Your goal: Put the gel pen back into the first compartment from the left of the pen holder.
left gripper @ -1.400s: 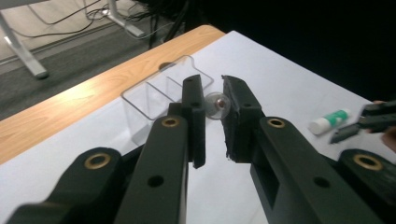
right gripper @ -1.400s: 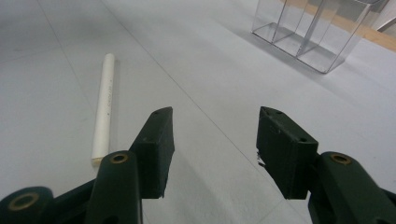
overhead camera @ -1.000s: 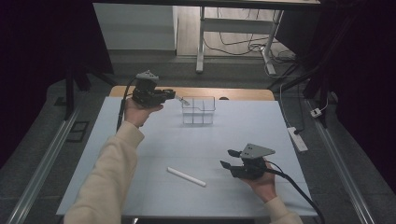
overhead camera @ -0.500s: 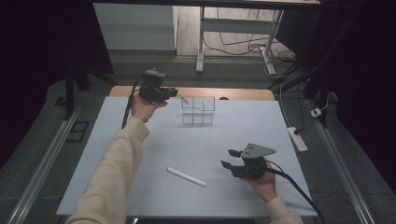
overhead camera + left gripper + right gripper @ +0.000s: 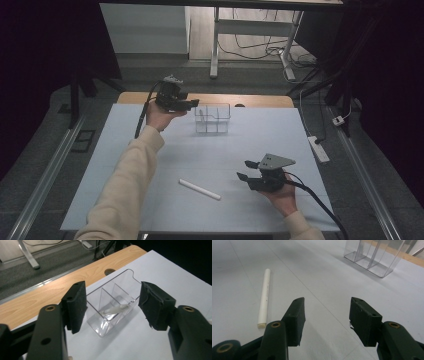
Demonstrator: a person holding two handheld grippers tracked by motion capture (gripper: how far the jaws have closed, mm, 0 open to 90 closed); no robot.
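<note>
A clear plastic box (image 5: 212, 118) with several compartments stands at the far middle of the white mat. In the left gripper view a short white stick (image 5: 116, 309) lies slanted inside one compartment of the box (image 5: 100, 325). My left gripper (image 5: 192, 104) hovers just left of the box, a little above it; its jaws (image 5: 113, 290) have just been opening and hold nothing. A second white stick (image 5: 199, 189) lies flat near the front of the mat. To its right, my right gripper (image 5: 243, 170) rests low, open and empty, with that stick (image 5: 264, 300) left of its jaws (image 5: 325, 307).
The white mat (image 5: 150, 150) covers a wooden table whose bare edge (image 5: 260, 100) shows behind the box. A white power strip (image 5: 318, 149) lies off the mat's right side. Metal rails (image 5: 45, 175) run along both sides. Cables trail from each gripper.
My left hand has carried its gripper rightward and slightly down, up to the clear box. The right gripper and the stick on the mat have stayed put.
</note>
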